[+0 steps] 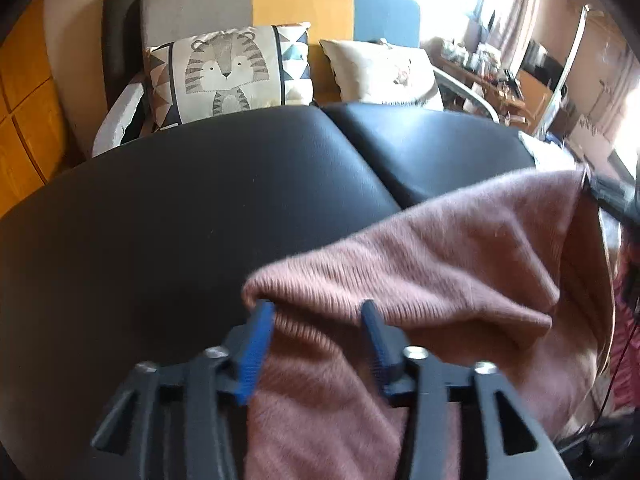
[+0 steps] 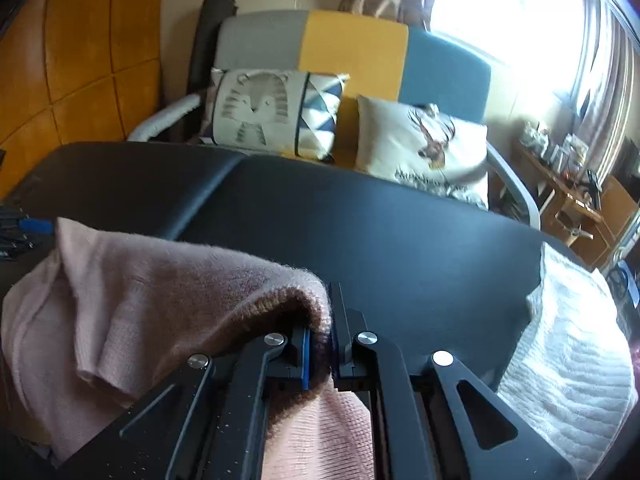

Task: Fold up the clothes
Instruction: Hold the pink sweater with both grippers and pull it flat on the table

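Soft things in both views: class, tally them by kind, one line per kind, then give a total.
Pink knitted garments: 1
White quilted cloths: 1
Tiger-print cushions: 1
Deer-print cushions: 1
Total: 4
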Motion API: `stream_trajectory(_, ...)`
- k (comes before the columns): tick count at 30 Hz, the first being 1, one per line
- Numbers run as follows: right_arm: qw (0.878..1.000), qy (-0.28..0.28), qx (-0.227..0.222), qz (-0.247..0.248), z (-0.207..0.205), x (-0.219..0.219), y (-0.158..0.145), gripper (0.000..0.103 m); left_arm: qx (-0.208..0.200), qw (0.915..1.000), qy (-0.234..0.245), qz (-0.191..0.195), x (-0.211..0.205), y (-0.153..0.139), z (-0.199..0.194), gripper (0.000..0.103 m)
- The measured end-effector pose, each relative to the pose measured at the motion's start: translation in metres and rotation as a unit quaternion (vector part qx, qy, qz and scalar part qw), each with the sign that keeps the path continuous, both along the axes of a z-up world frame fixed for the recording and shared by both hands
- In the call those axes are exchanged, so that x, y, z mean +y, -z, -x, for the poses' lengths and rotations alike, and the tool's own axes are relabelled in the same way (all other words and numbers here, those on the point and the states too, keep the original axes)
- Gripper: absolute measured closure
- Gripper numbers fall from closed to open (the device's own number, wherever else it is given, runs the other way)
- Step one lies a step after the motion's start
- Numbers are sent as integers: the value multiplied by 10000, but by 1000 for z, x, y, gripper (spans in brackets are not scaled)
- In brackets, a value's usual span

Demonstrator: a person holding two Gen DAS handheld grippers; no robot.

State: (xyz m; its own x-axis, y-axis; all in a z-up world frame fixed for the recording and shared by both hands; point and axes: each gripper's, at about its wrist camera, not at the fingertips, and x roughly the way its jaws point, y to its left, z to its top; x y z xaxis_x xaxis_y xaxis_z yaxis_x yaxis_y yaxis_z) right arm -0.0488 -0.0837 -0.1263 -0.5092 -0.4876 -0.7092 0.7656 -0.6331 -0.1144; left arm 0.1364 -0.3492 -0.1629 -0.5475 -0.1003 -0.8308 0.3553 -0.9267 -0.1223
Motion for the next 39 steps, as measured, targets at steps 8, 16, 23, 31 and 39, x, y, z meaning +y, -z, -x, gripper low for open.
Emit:
stream_trajectory(8, 9999, 145, -26, 43, 6, 1, 5, 96, -109, 9976, 172, 656, -10, -1, 6, 35)
stream_trajectory(16, 9984, 438, -277, 225, 26, -1, 4, 96, -582, 9877, 1109, 936, -2, 21, 28, 35)
stream_trajectory(23, 9964, 626, -316, 467, 32, 7, -3, 96, -708, 9803, 1556, 990, 11, 29, 52, 36)
stream_trajectory(31, 9919, 921, -679, 560, 51, 12, 8, 96, -937, 9701, 1988, 1028, 14, 37, 40, 36)
stream_trajectory(39, 9927, 841, -627, 595, 45, 13, 7, 96, -631, 9879, 1193, 761, 6, 34, 62, 83)
